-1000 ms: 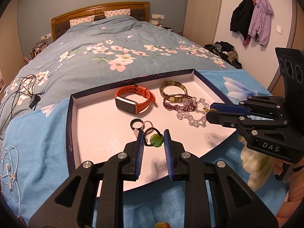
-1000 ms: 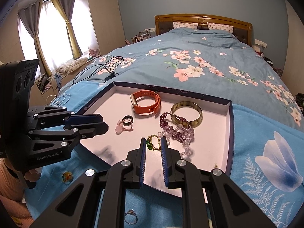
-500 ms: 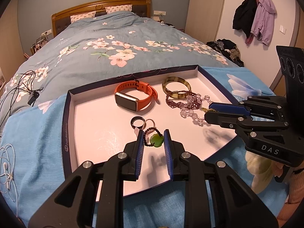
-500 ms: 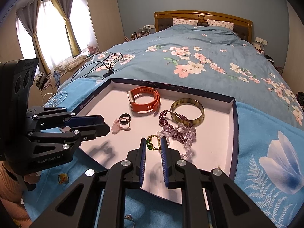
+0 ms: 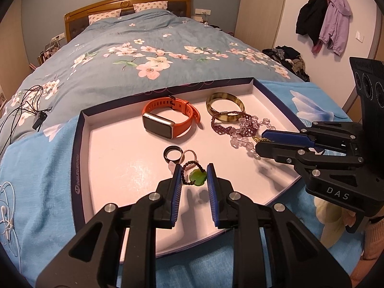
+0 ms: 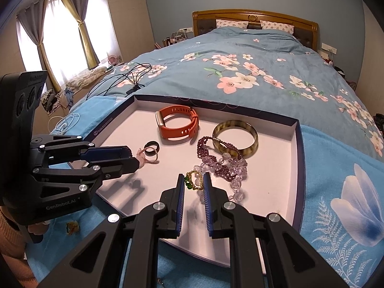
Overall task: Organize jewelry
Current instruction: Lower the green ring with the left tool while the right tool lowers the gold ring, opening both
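Observation:
A shallow white tray with a dark blue rim (image 5: 81,129) (image 6: 297,144) lies on the bed. In it are an orange watch (image 5: 168,117) (image 6: 178,124), a horn bangle (image 5: 224,103) (image 6: 236,135), purple and clear bead strands (image 5: 242,129) (image 6: 223,163), and a black ring (image 5: 172,154) (image 6: 151,147). My left gripper (image 5: 193,175) (image 6: 133,158) is shut on a green pendant on a dark bead loop (image 5: 197,177), just above the tray. My right gripper (image 6: 194,180) (image 5: 260,141) is shut on a gold and green bead bracelet (image 6: 192,180) over the tray.
Black cables (image 5: 21,110) and white earphones (image 5: 7,211) lie on the bed at the left. A small yellow trinket (image 6: 72,226) sits on the blue blanket outside the tray, under the left gripper. Coats (image 5: 324,21) hang on the right wall.
Both grippers have risen and pulled back a little from the tray with their pieces still held. The jewelry in the tray has not moved.

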{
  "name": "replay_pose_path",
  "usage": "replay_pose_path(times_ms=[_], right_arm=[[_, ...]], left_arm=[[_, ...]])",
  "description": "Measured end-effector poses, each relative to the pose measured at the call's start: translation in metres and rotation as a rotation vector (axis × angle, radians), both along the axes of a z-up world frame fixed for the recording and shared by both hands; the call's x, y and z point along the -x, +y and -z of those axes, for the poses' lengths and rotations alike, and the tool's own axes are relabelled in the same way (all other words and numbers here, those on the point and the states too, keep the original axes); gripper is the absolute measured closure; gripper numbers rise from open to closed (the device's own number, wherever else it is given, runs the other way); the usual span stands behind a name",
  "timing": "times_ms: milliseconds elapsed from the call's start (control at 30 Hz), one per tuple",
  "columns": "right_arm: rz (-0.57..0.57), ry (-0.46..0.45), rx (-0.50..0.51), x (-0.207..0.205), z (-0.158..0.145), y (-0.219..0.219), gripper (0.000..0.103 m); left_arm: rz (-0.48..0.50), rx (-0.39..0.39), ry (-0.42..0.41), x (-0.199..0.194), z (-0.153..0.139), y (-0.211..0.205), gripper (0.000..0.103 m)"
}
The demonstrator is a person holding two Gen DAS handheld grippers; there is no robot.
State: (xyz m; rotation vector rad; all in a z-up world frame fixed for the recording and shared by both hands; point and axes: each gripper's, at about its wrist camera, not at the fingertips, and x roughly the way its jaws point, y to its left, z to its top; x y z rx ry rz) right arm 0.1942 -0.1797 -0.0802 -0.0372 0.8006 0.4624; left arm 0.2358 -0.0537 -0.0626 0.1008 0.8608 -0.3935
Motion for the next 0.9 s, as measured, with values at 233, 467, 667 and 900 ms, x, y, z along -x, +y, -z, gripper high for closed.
replay_pose_path(times_ms=[233, 467, 667, 900], right_arm=[[0.007, 0.01, 0.015, -0.006, 0.004, 0.002, 0.089], [0.023, 0.024, 0.023, -0.01, 0.008, 0.002, 0.089], [0.033, 0.019, 0.028, -0.011, 0.009, 0.002, 0.085], [0.049, 0.002, 0.02, -0.01, 0.005, -0.002, 0.082]], left_arm=[[-0.002, 0.0, 0.015, -0.006, 0.002, -0.001, 0.082], [0.001, -0.006, 0.027, -0.011, 0.005, -0.004, 0.082], [0.001, -0.004, 0.023, -0.01, 0.004, -0.006, 0.081], [0.007, -0.002, 0.002, -0.006, 0.001, -0.005, 0.071]])
